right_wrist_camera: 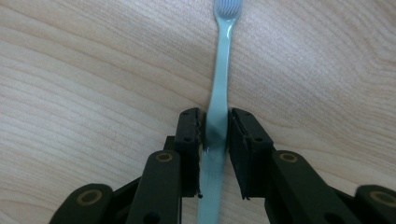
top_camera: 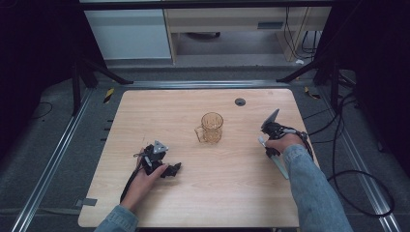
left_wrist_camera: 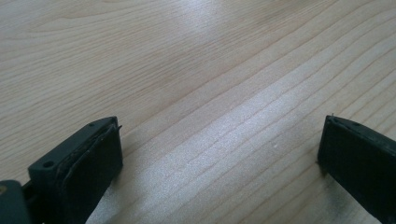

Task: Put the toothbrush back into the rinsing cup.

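Jaws of your right gripper (right_wrist_camera: 215, 130) are clamping the pale blue plastic toothbrush (right_wrist_camera: 220, 70) at mid-handle, just right of the amber glass mug (top_camera: 211, 127) on the wooden table (top_camera: 232, 193). Your left gripper (top_camera: 163, 166) is resting left of that mug, spread wide and holding nothing.

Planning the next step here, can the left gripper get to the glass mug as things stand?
Probably yes: the left gripper is open and holds nothing, and bare table lies between it and the glass mug.

The mug (top_camera: 211, 127) stands mid-table (top_camera: 217, 193), the toothbrush (top_camera: 276, 162) to its right (well apart).
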`<state>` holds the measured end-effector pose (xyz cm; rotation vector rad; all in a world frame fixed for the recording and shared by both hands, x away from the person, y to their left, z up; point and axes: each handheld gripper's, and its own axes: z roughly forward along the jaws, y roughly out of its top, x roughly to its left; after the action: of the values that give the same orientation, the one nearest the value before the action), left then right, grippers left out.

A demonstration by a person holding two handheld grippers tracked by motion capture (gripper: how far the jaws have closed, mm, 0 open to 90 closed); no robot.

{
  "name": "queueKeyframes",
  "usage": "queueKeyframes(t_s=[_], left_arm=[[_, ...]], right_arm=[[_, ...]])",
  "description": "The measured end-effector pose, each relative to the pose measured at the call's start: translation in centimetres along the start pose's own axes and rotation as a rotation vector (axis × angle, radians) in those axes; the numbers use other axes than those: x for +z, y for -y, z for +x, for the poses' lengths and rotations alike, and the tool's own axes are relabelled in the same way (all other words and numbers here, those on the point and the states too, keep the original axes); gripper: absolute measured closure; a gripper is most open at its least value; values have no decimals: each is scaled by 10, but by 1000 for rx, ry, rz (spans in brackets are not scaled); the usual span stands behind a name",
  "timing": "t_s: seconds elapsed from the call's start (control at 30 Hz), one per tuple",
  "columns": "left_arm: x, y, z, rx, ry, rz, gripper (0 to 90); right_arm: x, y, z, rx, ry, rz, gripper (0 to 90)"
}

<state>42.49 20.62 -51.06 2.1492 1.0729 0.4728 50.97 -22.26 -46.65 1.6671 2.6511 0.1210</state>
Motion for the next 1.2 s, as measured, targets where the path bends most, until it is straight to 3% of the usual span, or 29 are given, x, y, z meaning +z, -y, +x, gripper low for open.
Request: queueKeyframes(t_s=[0.43, 0.77, 1.03, 1.2], left_arm=[[0, 0, 0, 5, -2, 1, 0], [0, 0, 0, 1, -1, 0, 0], [0, 0, 0, 4, -2, 2, 0], [0, 0, 0, 4, -2, 2, 0]], right_arm=[[1, -4, 3, -14, 26, 33, 771], [-1, -4, 2, -36, 12, 35, 792], [-28, 1, 8, -53, -14, -76, 792], [-43, 3, 19, -91, -24, -145, 793]])
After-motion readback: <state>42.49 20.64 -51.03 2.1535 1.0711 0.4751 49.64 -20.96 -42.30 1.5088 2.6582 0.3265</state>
